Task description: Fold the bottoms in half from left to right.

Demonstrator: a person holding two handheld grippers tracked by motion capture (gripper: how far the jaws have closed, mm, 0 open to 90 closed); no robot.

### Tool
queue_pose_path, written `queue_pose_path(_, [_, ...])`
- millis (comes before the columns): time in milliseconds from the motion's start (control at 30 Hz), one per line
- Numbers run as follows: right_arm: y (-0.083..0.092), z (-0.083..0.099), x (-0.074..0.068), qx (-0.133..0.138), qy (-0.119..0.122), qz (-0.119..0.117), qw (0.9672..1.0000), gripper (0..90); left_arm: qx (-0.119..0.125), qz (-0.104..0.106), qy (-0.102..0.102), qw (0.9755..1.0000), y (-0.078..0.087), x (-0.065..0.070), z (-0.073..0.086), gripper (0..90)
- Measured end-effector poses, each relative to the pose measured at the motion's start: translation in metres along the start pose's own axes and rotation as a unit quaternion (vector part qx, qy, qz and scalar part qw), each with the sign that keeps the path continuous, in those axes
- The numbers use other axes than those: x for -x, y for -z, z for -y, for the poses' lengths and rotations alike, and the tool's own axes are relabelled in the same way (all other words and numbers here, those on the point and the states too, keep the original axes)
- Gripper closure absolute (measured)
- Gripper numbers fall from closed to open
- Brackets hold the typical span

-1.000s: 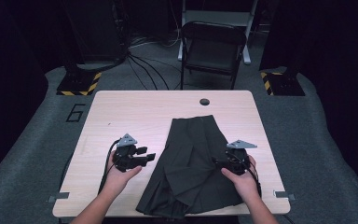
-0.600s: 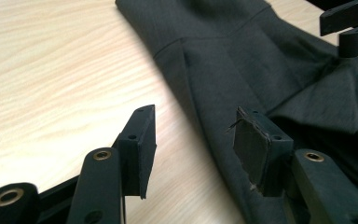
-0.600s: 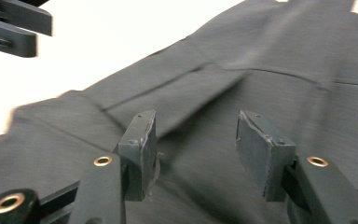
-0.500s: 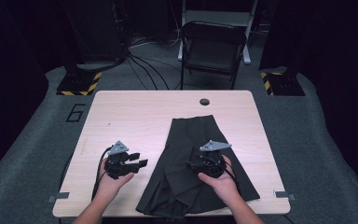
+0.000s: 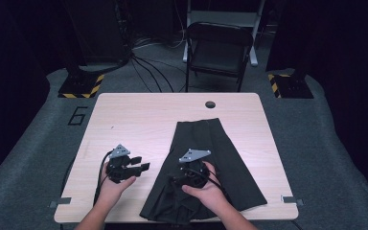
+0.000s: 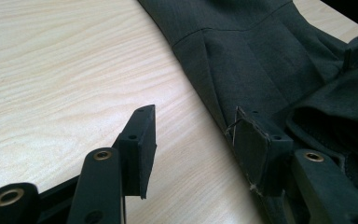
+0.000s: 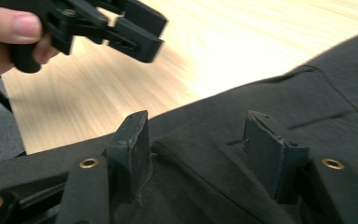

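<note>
Since the earlier frame my right gripper has slid leftward from the garment's right edge to over its lower middle; my left gripper has barely shifted. Right jaws have just been opening a little, spread, with a raised fold of the dark garment between them, pads not pressing it (near jaw brushes the cloth). Left jaws spread over bare table, one pad at the garment's left edge, nothing pinched. Garment lies flat on the table's right half, hem toward me; beyond it, a folding chair.
</note>
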State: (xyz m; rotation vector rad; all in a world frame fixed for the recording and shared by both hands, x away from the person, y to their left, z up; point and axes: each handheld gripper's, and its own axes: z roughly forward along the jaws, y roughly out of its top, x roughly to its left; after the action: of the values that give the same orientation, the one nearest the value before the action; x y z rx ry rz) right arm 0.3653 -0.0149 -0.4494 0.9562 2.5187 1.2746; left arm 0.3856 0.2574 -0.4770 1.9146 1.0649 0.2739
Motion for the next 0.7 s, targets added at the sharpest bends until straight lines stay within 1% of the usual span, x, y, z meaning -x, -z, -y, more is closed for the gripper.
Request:
queue_pose_path(33, [-0.002, -0.001, -0.003, -0.002, 0.007, -0.003, 1.0000, 39.0, -0.004, 0.003, -0.001, 1.0000, 0.000, -0.001, 0.000, 49.0])
queue_pose_path(133, [-0.003, -0.002, -0.007, -0.001, 0.007, -0.005, 1.0000, 38.8, -0.004, 0.004, 0.002, 1.0000, -0.001, -0.001, 0.000, 49.0])
queue_pose_path(167, [-0.005, -0.003, -0.010, -0.002, 0.016, 0.005, 0.9999, 40.0, -0.004, 0.003, 0.003, 1.0000, -0.001, -0.001, 0.000, 49.0])
queue_pose_path(200, [-0.006, -0.003, -0.010, -0.006, 0.024, 0.008, 0.9997, 42.0, -0.004, 0.002, 0.003, 1.0000, -0.001, -0.002, 0.000, 49.1])
queue_pose_path(267, [-0.008, -0.003, -0.011, -0.012, 0.029, 0.015, 0.9994, 47.8, -0.003, 0.003, 0.004, 1.0000, -0.001, -0.002, 0.000, 49.1])
queue_pose_path(300, [-0.007, -0.002, -0.011, -0.015, 0.029, 0.021, 0.9993, 52.8, -0.004, 0.004, 0.003, 1.0000, -0.001, -0.002, 0.000, 49.1])
queue_pose_path(333, [-0.007, -0.001, -0.010, -0.016, 0.028, 0.020, 0.9993, 56.5, -0.002, 0.005, 0.007, 1.0000, 0.000, -0.002, 0.000, 49.1])
queue_pose_path(367, [-0.006, -0.001, -0.009, -0.015, 0.021, 0.015, 0.9995, 61.1, 0.004, 0.002, 0.010, 0.9999, -0.001, -0.002, 0.000, 49.0])
queue_pose_path(400, [-0.005, 0.000, -0.008, -0.014, 0.017, 0.010, 0.9997, 64.9, -0.001, 0.007, 0.009, 0.9999, 0.001, -0.003, 0.000, 49.1])
queue_pose_path(433, [-0.003, 0.000, -0.007, -0.015, 0.015, 0.006, 0.9998, 69.2, -0.001, 0.007, 0.009, 0.9999, 0.001, -0.003, 0.000, 49.1])
queue_pose_path(500, [0.003, 0.002, -0.004, -0.011, 0.010, 0.001, 0.9999, 77.6, 0.005, 0.008, 0.018, 0.9998, 0.002, -0.004, 0.000, 49.1])
queue_pose_path(533, [0.003, 0.002, -0.004, -0.011, 0.010, 0.001, 0.9999, 77.6, 0.005, 0.008, 0.018, 0.9998, 0.002, -0.004, 0.000, 49.1])
queue_pose_path(567, [0.008, 0.003, -0.001, -0.009, 0.003, -0.003, 1.0000, 85.1, 0.010, 0.004, 0.022, 0.9997, 0.002, -0.005, 0.001, 49.0])
queue_pose_path(667, [0.013, 0.005, 0.000, -0.005, 0.001, -0.008, 1.0000, 87.2, 0.007, 0.006, 0.024, 0.9997, 0.002, -0.006, 0.000, 49.1])
queue_pose_path(700, [0.022, 0.006, 0.001, 0.002, 0.002, -0.007, 1.0000, 87.8, 0.006, 0.007, 0.023, 0.9997, 0.003, -0.006, 0.000, 49.0])
